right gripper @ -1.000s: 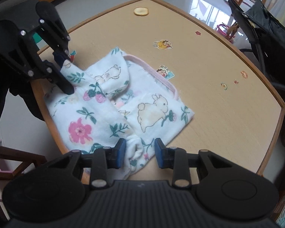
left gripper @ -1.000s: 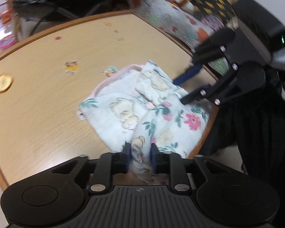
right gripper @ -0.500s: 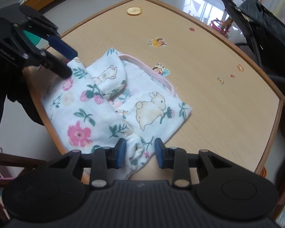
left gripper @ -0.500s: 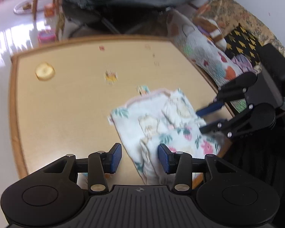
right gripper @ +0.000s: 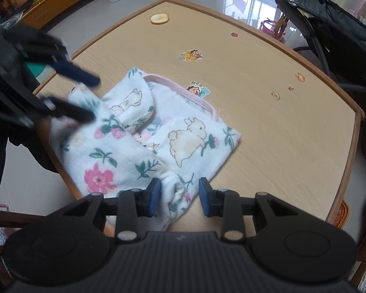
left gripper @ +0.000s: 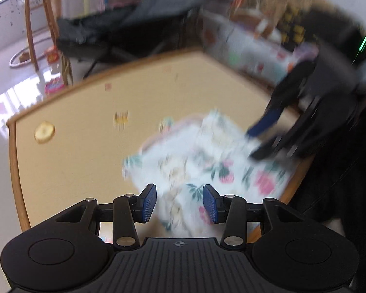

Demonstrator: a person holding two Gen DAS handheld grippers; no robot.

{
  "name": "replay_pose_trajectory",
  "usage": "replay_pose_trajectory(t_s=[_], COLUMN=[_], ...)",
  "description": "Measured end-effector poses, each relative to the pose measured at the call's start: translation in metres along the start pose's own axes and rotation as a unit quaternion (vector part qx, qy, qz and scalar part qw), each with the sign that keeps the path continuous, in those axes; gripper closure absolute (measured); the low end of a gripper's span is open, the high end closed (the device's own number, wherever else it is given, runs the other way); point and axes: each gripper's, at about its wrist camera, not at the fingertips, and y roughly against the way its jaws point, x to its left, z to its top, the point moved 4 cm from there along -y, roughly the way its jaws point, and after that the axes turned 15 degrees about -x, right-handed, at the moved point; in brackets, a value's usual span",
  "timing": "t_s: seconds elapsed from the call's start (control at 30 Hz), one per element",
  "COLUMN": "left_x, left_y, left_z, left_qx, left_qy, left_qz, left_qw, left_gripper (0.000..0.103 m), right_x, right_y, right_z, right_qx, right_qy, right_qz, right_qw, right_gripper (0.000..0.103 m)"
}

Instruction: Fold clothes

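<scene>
A white baby garment (right gripper: 144, 141) with rabbits, flowers and a pink trim lies partly folded at the near corner of the wooden table (right gripper: 280, 127). It also shows, blurred, in the left wrist view (left gripper: 202, 161). My right gripper (right gripper: 179, 196) is open, its jaws either side of a bunched end of the cloth at the table edge. My left gripper (left gripper: 179, 202) is open and empty, above the cloth's other end. In the right wrist view the left gripper (right gripper: 85, 97) hovers over the garment's left side.
A round wooden slice (right gripper: 159, 18) lies at the table's far corner. Stickers (right gripper: 191, 55) dot the tabletop. A dark folding chair (right gripper: 329, 24) stands beyond the far edge. A patterned cushion (left gripper: 251, 48) lies beside the table. Toys lie on the floor.
My left gripper has let go of the cloth, opened and lifted away. My right gripper has stayed open around the bunched end.
</scene>
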Motion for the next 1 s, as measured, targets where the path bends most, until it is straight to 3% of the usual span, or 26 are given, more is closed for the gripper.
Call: replay_pose_trajectory(t_s=[0.17,0.27,0.37,0.47,0.57,0.7,1.0], left_x=[0.005,0.009,0.006,0.006,0.006,0.01,0.027], left_y=[-0.008,-0.011,-0.011,-0.013,-0.013,-0.013,-0.001], left_z=[-0.008,-0.005,-0.007,-0.008,-0.009,-0.01,-0.008], left_qx=[0.018,0.026,0.029,0.03,0.03,0.03,0.012], left_qy=[0.01,0.016,0.015,0.026,0.029,0.046,0.071], left_qz=[0.006,0.006,0.005,0.007,0.007,0.004,0.011], left_qw=[0.9998,0.9995,0.9995,0.9992,0.9991,0.9985,0.9973], left_gripper=[0.058,0.058,0.057,0.057,0.056,0.056,0.056], right_x=[-0.003,0.004,0.02,0.046,0.077,0.097,0.083], right_y=[0.018,0.041,0.064,0.079,0.069,0.037,0.008], right_z=[0.003,0.006,0.005,0.001,-0.013,-0.028,-0.031], right_qx=[-0.033,-0.064,-0.076,-0.085,-0.064,-0.03,-0.001], right_qy=[0.008,0.072,0.138,0.197,0.27,0.343,0.32], right_qz=[-0.01,-0.021,0.007,0.056,0.096,0.082,0.09], right_qw=[0.999,0.995,0.987,0.975,0.956,0.935,0.943], right_gripper=[0.069,0.068,0.067,0.063,0.06,0.059,0.059])
